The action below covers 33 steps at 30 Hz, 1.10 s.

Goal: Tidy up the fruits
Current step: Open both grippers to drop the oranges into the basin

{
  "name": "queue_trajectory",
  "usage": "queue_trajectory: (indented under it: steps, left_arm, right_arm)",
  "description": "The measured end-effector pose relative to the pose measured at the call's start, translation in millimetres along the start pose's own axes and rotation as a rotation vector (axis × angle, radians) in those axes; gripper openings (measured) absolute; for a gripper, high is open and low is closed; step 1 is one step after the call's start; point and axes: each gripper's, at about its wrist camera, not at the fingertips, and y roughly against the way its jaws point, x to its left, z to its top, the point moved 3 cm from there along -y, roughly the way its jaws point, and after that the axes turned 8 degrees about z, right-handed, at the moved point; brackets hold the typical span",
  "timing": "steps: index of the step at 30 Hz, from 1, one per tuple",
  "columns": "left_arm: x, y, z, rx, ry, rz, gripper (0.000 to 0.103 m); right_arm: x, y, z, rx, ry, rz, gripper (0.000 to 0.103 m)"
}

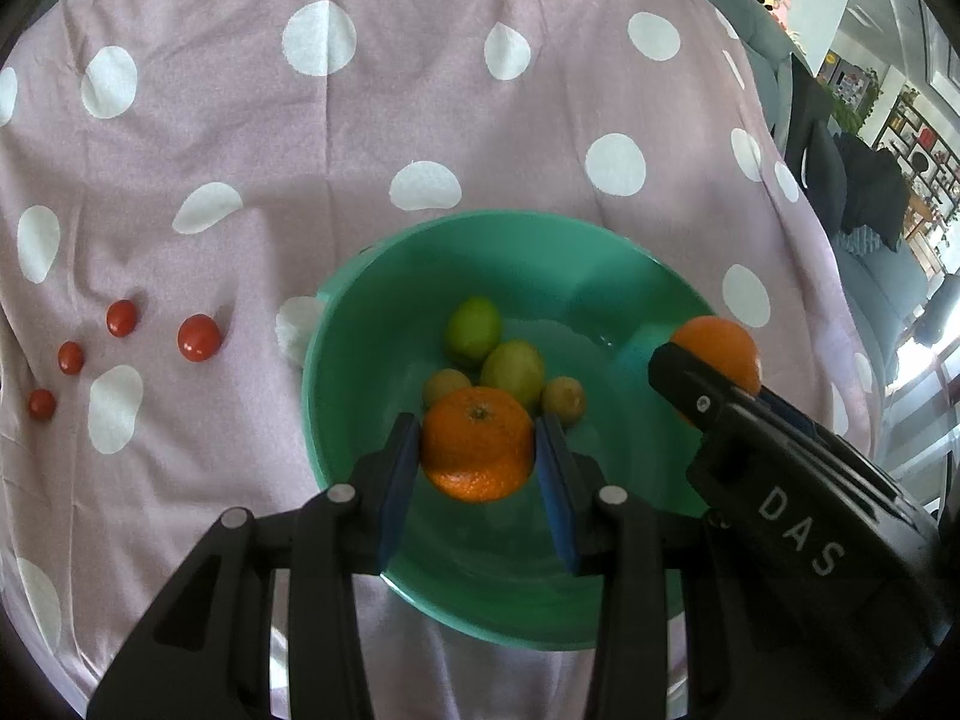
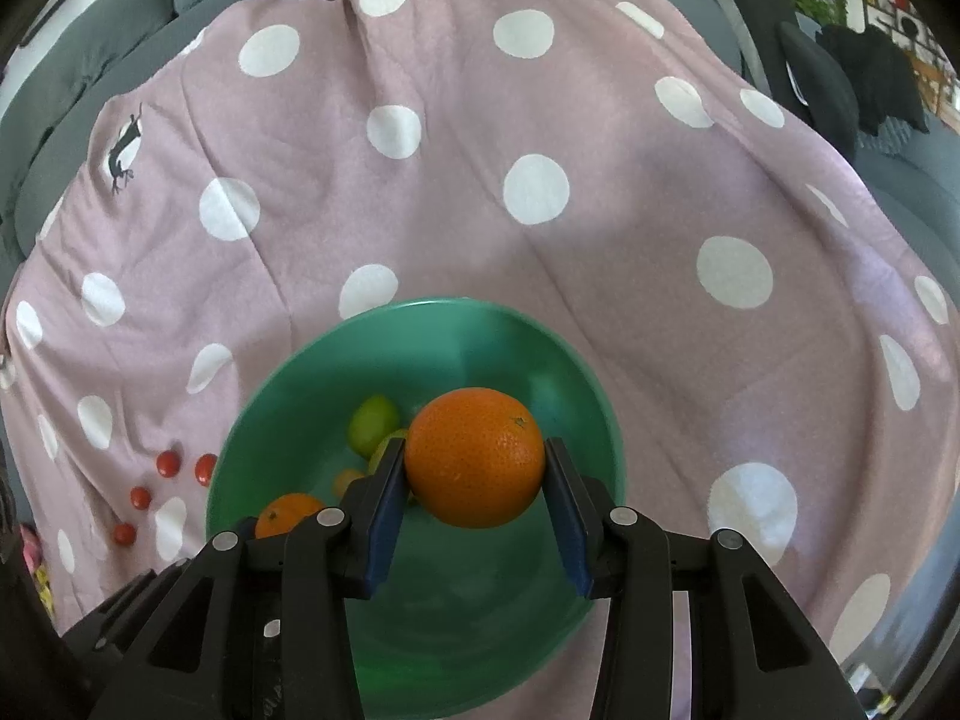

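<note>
A green bowl [image 1: 360, 324] [image 2: 270, 396] rests on a pink cloth with white dots. My left gripper [image 1: 477, 450] is shut on a flattish mandarin [image 1: 477, 450] over the bowl's near side. Above the bowl's right side, my right gripper [image 2: 474, 465] is shut on a round orange [image 2: 474, 456], which also shows in the left wrist view as the orange [image 1: 720, 351] behind the right gripper's black body. Two green limes [image 1: 474, 327] [image 2: 373, 423] and small yellowish fruits [image 1: 563, 397] lie at the bowl's bottom. The mandarin [image 2: 288, 513] peeks out beside the right gripper's left finger.
Several small red tomatoes [image 1: 198, 337] [image 2: 204, 469] lie on the cloth left of the bowl. The pink cloth [image 1: 420, 90] [image 2: 600, 240] stretches far beyond the bowl. Grey sofa cushions [image 2: 90, 60] border it at the back, and dark cushions [image 2: 840, 84] sit at the far right.
</note>
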Motion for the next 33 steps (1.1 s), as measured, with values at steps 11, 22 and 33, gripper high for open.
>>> queue_trajectory:
  steps: [11, 22, 33]
  left_arm:
    - [-0.5, -4.0, -1.3, 0.005, -0.007, 0.007, 0.039]
    - [-1.5, -4.7, -2.2, 0.001, -0.004, 0.018, 0.040]
    - [-0.2, -3.9, -2.7, 0.001, -0.004, 0.025, 0.041]
  right_arm:
    - [3.8, -3.5, -1.7, 0.016, 0.012, -0.014, 0.046]
    - [3.7, -5.2, -3.4, 0.023, 0.013, -0.020, 0.046]
    - [4.3, -6.8, -4.2, 0.029, 0.014, -0.020, 0.046]
